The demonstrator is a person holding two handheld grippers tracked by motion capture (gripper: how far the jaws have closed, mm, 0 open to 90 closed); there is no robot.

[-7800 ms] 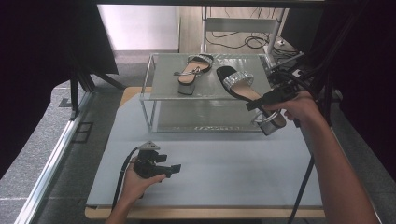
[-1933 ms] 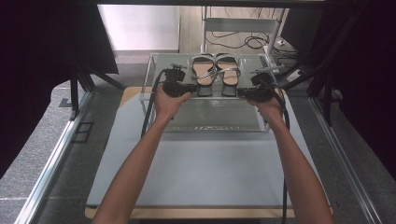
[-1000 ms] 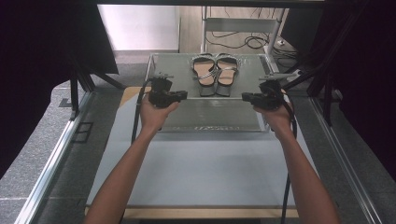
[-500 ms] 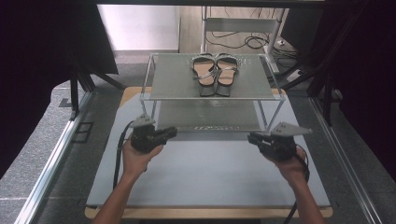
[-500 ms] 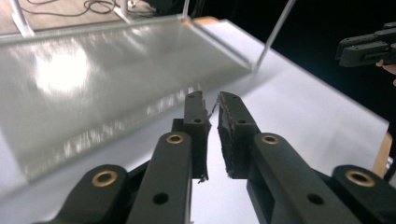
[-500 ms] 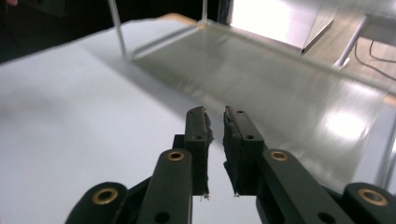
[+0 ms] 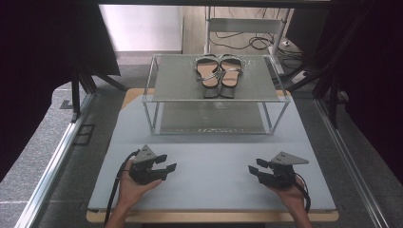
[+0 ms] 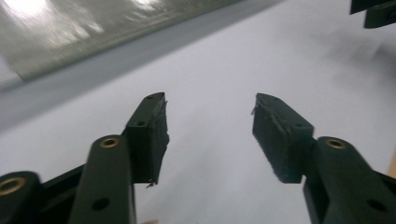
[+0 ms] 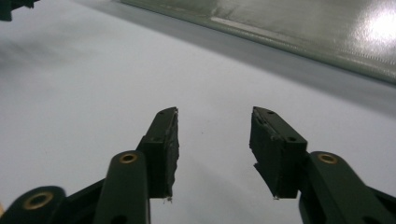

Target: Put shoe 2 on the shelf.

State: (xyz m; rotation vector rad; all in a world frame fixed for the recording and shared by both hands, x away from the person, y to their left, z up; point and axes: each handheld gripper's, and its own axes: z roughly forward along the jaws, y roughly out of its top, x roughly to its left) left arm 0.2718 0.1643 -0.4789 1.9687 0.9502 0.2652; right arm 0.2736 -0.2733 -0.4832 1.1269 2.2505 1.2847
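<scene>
Sandals (image 7: 218, 76): light, floppy straps (best gripped at stiff sole edges), paired on rack (image 7: 171, 85).
Left gripper (image 7: 168, 167): jaws just opened, nothing held.
Right gripper (image 7: 253, 170): likewise.

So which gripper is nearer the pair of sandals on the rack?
Left, though only slightly. The pair of sandals sits on the rack top, right of centre. The left gripper and right gripper both rest low on the mat, open, well short of it.

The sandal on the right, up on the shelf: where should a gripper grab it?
Probably by the heel end of the right sandal, coming from the near side. That end points toward the person near the shelf front edge; the left sandal crowds its inner side.
</scene>
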